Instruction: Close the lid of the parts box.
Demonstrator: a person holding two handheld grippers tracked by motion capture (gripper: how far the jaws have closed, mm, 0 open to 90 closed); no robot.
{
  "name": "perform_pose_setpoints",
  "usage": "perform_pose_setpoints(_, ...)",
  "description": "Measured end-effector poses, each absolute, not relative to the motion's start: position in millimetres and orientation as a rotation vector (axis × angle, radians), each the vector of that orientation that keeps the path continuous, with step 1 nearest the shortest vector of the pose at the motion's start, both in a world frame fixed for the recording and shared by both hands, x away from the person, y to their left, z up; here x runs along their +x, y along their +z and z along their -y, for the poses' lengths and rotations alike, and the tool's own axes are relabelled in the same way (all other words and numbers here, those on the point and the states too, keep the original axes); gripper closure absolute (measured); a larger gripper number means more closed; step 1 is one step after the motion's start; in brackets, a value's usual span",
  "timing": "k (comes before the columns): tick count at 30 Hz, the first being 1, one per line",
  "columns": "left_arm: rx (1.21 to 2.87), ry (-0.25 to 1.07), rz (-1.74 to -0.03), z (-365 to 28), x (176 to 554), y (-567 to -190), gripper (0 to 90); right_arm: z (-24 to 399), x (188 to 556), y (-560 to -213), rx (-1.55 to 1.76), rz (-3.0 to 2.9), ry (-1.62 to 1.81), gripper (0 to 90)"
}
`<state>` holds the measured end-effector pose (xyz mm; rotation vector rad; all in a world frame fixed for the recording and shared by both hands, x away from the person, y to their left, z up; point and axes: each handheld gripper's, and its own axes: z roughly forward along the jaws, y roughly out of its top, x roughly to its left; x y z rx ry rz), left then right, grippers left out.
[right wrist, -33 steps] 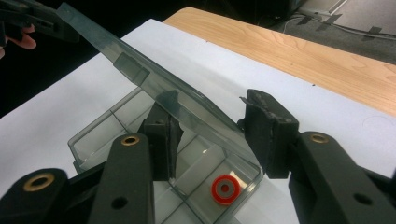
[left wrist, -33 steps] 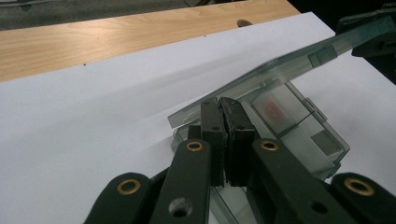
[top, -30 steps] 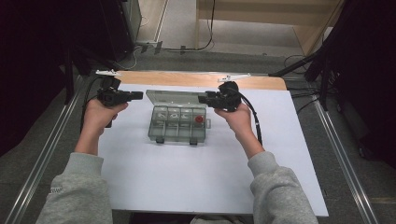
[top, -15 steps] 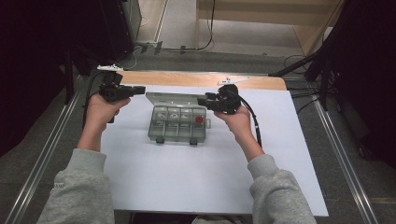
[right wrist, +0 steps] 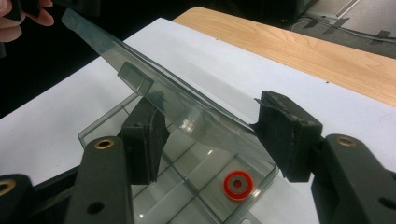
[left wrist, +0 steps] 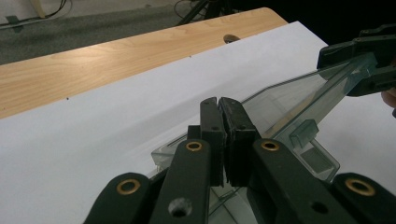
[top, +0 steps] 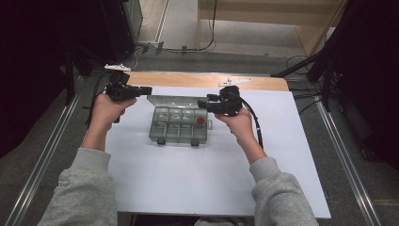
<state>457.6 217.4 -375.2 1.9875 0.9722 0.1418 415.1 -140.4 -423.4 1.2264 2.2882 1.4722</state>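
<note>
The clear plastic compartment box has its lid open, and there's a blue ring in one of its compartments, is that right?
Not quite: the ring is red, not blue, as the right gripper view shows. The clear plastic compartment box does have its lid open.

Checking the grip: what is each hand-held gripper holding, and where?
Left hand-held gripper seems to pinch the lid at its left corner. Right hand-held gripper, jaws just opening, straddles its right end unclamped.

Looks like I'm in some lab or workshop: bare concrete floor point(top: 188, 23), cables point(top: 214, 28) lying around, metal rails point(top: 346, 160), and a white-covered wooden table point(top: 197, 80).
</note>
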Motion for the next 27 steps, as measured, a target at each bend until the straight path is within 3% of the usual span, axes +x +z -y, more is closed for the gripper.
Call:
perform_pose_setpoints(13, 1.987, 0.135, -0.968, -216, 457, -375, 87.8, 144, 412, -419, 1.238, -2.309, 1.449, 34.0)
perform_pose_setpoints(27, 1.993, 0.140, -0.966, -216, 458, -377, 87.9, 147, 400, -395, 1.216, -2.337, 1.463, 32.2)
